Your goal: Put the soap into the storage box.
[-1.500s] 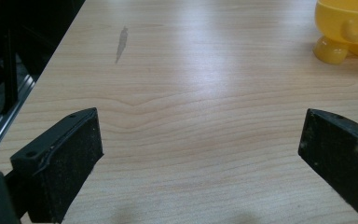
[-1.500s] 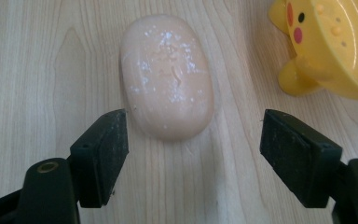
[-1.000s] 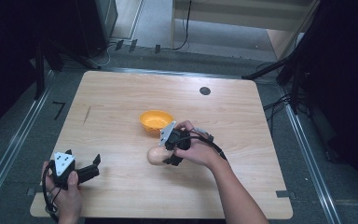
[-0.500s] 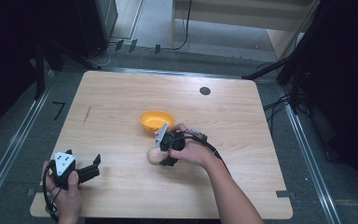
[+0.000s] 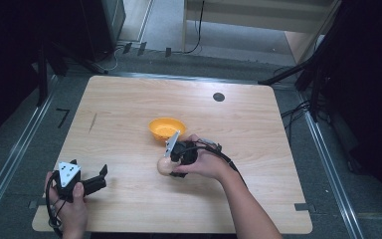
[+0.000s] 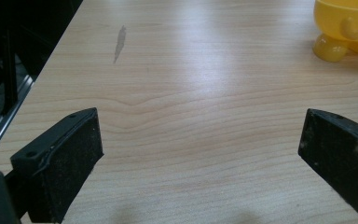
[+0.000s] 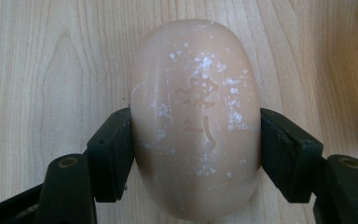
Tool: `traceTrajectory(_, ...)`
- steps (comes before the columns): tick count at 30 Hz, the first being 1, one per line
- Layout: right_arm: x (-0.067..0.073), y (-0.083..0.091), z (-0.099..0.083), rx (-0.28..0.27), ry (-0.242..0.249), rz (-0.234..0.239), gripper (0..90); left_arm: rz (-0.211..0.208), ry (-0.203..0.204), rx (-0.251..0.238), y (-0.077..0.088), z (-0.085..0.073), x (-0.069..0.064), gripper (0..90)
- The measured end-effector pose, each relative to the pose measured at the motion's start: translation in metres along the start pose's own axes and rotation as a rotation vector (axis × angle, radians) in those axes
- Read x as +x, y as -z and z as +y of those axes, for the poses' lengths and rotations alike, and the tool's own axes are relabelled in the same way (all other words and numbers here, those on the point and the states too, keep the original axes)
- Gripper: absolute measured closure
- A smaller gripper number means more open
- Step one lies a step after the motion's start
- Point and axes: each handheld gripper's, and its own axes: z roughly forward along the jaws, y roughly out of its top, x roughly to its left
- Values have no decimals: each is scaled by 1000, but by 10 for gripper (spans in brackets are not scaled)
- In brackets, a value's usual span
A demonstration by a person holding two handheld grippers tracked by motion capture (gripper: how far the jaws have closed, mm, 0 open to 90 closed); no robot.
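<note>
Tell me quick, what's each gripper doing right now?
Left gripper: open, holding nothing, above the bare table.
Right gripper: jaws have just closed, shut on the peach-coloured soap bar, which lies on the table.

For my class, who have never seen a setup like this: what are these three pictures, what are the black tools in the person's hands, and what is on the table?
A person sits at a wooden table holding a hand-worked gripper in each hand. Each is a clamp with two black fingers.

The high view looks down from above. The other two pictures come from small cameras riding on the grippers, looking along their fingers.

The right gripper has just been closing and now clamps a pale, oval bar of soap, which lies on the table; both fingers press its sides. Just beyond it stands a small yellow bowl.

The left gripper rests near the table's front corner, fingers wide apart with nothing between them.
</note>
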Motion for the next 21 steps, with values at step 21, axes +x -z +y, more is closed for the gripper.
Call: traceTrajectory(21, -18, 55, 12, -114, -73, -80, 331, 0, -1, 3, 0, 0, 0, 0)
